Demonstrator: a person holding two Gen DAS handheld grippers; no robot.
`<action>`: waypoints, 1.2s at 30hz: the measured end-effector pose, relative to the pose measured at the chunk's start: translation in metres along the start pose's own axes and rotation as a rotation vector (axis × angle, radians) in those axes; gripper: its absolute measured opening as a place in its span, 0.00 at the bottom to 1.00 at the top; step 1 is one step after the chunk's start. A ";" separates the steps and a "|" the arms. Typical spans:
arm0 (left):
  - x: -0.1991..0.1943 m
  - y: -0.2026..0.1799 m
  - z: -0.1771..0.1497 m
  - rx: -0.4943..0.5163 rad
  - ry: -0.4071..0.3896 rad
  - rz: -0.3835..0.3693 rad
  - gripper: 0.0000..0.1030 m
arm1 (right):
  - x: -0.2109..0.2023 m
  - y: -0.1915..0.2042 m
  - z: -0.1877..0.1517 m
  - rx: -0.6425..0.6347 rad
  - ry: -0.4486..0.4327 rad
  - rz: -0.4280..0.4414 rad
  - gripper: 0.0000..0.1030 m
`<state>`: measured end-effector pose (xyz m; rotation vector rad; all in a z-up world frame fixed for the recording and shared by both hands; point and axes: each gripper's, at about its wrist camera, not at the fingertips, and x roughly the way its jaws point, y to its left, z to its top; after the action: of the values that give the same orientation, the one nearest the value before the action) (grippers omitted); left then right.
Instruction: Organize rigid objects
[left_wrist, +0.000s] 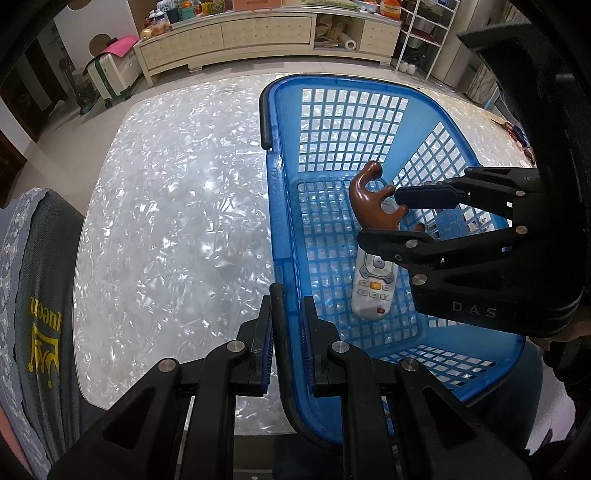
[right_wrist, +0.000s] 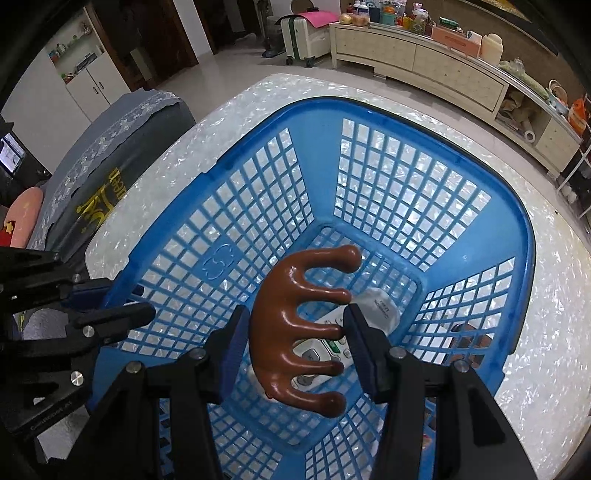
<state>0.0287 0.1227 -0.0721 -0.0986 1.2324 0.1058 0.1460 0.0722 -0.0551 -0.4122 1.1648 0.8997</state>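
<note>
**Holding 1 brown massager over the blue basket**

Gripping the near rim of the blue basket, the left tool had its 2 fingers pressed together on the black rim edge, 1 finger outside the wall and 1 inside. The right tool reached in over the basket from the opposite side, its 2 fingers clamped on 1 brown wooden massager with 5 rounded prongs. The massager hung above the basket floor, not touching it, its prongs pointing toward the far right wall in the right wrist view.

Inside the basket lay 1 white remote control, flat on the lattice floor directly below the massager, with 1 orange button and 1 red button showing. Counted together, the basket area held 2 rigid objects: 1 resting, 1 held in the air.

The basket stood on the pearly white tabletop, toward its right part in the left wrist view, leaving a broad bare stretch of tabletop to the left. The rest of the basket floor around the remote was open lattice. A grey cloth-covered chair sat against the tabletop's left edge. At the far right edge of the tabletop a few small items lay, too small to identify.
</note>
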 end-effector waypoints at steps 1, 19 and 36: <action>0.000 0.000 0.000 0.000 0.000 -0.001 0.15 | 0.001 0.000 0.000 -0.004 0.001 -0.004 0.49; 0.000 0.001 -0.001 0.001 0.001 -0.012 0.15 | -0.001 0.011 0.001 -0.034 0.012 0.032 0.83; 0.000 -0.001 -0.001 -0.007 -0.002 0.031 0.14 | -0.070 -0.049 -0.021 0.047 -0.002 -0.172 1.00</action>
<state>0.0277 0.1214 -0.0723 -0.0852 1.2319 0.1376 0.1640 0.0007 -0.0071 -0.4661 1.1287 0.7225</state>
